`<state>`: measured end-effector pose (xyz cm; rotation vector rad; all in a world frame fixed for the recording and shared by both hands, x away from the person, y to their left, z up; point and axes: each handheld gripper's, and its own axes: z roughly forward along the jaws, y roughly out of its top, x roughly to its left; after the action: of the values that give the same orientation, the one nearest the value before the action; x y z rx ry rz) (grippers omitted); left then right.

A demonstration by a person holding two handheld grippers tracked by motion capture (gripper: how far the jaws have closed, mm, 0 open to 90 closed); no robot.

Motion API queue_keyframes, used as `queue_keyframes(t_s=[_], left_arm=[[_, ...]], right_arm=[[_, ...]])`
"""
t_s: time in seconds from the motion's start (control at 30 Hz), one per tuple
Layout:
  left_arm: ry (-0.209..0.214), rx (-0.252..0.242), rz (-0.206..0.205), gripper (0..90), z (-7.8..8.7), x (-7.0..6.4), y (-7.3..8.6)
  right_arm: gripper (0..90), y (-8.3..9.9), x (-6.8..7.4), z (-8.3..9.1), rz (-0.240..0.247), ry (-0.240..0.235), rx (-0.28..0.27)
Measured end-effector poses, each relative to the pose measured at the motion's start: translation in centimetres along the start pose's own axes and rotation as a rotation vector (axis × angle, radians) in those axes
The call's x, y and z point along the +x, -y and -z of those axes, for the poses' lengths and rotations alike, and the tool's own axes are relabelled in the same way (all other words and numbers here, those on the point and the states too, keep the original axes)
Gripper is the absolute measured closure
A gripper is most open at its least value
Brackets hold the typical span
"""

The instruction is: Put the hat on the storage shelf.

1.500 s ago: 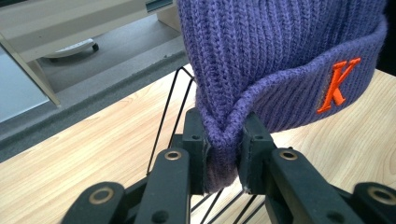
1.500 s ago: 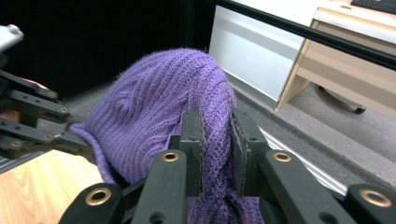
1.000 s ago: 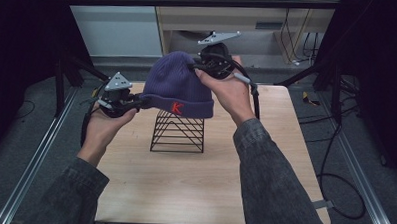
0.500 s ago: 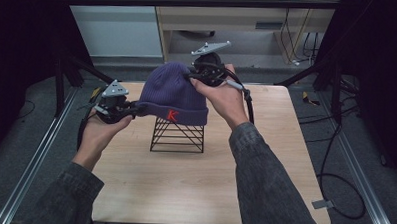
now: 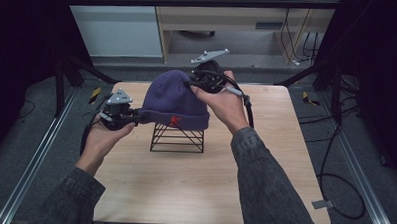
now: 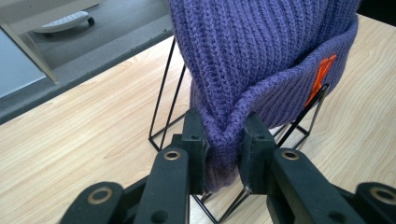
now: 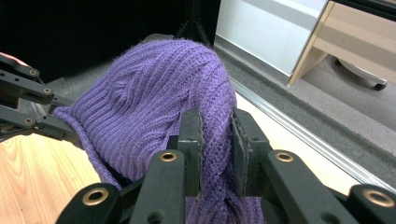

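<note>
A purple knit beanie (image 5: 174, 101) with an orange logo hangs over a black wire stand (image 5: 178, 138) at the middle of the wooden table (image 5: 265, 159). My left gripper (image 5: 139, 117) is shut on the hat's cuff at its left end; the left gripper view has the folded brim (image 6: 224, 140) pinched between both jaws. My right gripper (image 5: 191, 84) is shut on the knit near the crown, and the right gripper view has a fold of the beanie (image 7: 215, 140) between the pads. The left gripper (image 7: 28, 107) also appears beyond the hat there.
The wire stand (image 6: 168, 93) rests on the table below the hat. Past the table's far edge lie grey floor, a wooden cabinet (image 5: 239, 23) and a white panel (image 5: 109, 24). Cables (image 5: 335, 147) trail off to the right. Metal rails run along both sides.
Both grippers have shifted the beanie slightly left and toward the far side over the stand, and its brim now sits lower against the wire top. Both stay shut on it.
</note>
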<state>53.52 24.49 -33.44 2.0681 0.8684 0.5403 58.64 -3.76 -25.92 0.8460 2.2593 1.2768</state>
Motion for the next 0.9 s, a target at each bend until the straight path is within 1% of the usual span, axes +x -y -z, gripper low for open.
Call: queue_keyframes(t_s=[0.1,0.23,0.33,0.5,0.63,0.67,0.8,0.9], left_arm=[[0.0,0.001,0.003,74.1,-0.2,0.1,0.3],[0.002,0.003,0.012,74.2,-0.5,0.1,0.8],[0.008,-0.001,0.027,74.2,-0.6,0.2,1.0],[0.008,0.003,0.026,74.1,-0.6,0.1,1.3],[0.009,0.01,0.024,74.1,-0.8,0.1,1.5],[0.009,0.016,0.025,74.1,-0.9,0.1,1.7],[0.015,0.022,0.029,74.0,-1.3,0.1,2.2],[0.022,0.022,0.039,74.0,-1.6,0.0,2.6]], right_arm=[[75.5,0.2,0.0,-0.1,-0.004,-0.004,0.003],[75.6,0.5,0.1,-0.2,0.006,-0.016,0.01],[75.7,0.7,0.2,-0.2,-0.001,-0.023,0.006],[75.7,0.9,0.4,-0.2,0.007,-0.026,0.011],[75.6,1.2,0.6,-0.2,0.001,-0.03,0.025],[75.6,1.3,0.6,-0.2,0.006,-0.032,0.025],[75.5,1.7,0.7,-0.5,-0.001,-0.038,0.043],[75.6,2.0,0.7,-0.7,0.0,-0.042,0.058]])
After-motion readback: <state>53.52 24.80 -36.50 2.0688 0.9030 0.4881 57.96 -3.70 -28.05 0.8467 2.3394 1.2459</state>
